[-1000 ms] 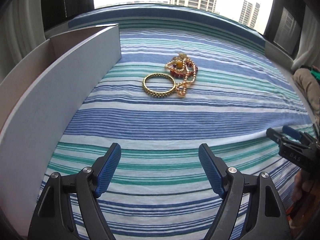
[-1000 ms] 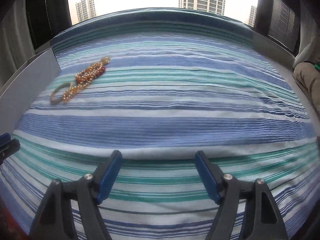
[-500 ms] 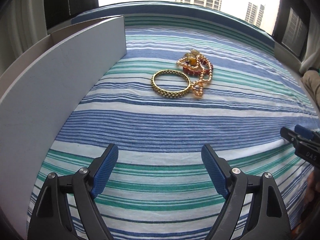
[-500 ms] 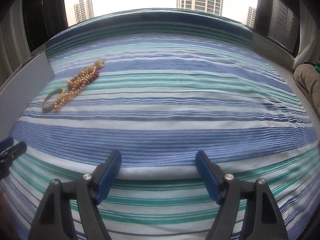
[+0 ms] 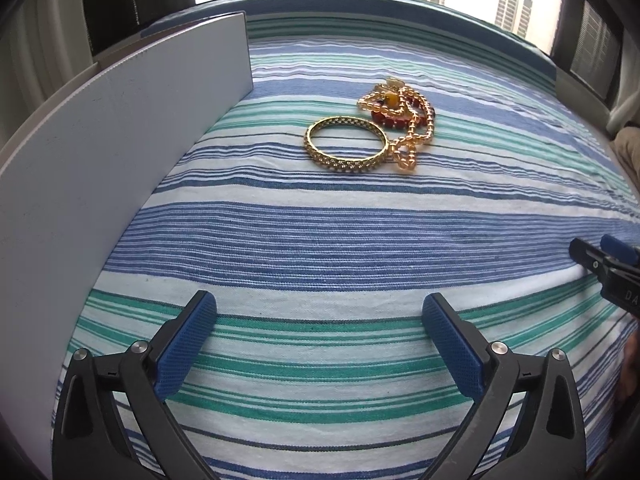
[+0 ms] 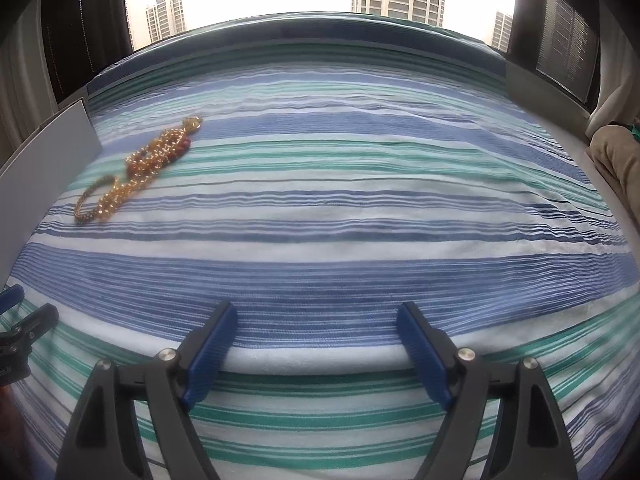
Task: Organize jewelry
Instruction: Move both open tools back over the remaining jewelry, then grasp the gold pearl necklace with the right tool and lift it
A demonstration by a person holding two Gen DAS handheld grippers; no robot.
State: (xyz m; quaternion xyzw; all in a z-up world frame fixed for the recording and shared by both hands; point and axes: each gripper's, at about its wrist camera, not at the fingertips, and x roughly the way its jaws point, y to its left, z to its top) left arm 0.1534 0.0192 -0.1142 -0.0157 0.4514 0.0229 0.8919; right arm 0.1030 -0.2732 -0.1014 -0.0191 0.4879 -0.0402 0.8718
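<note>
A gold bangle [image 5: 346, 145] lies flat on the striped cloth, touching a tangle of amber and red bead strands [image 5: 400, 114] just behind it on the right. My left gripper [image 5: 320, 320] hovers well short of the bangle; its jaws are opening, nothing between them. The right wrist view shows the same bangle [image 6: 90, 202] and bead strands [image 6: 160, 152] far off to the left. My right gripper [image 6: 316, 324] is over bare cloth near the front edge, jaws opening and empty. Its tip [image 5: 600, 260] shows at the right edge of the left wrist view.
A tall grey box wall [image 5: 112, 152] runs along the left side, close to my left gripper. The blue, green and white striped cloth [image 6: 360, 200] covers the whole surface up to a window ledge. A tan cushion [image 6: 616, 156] lies at the far right.
The left gripper came lower and closer to the bangle, and its jaws spread wider. The right gripper's jaws widened a little; the jewelry did not move.
</note>
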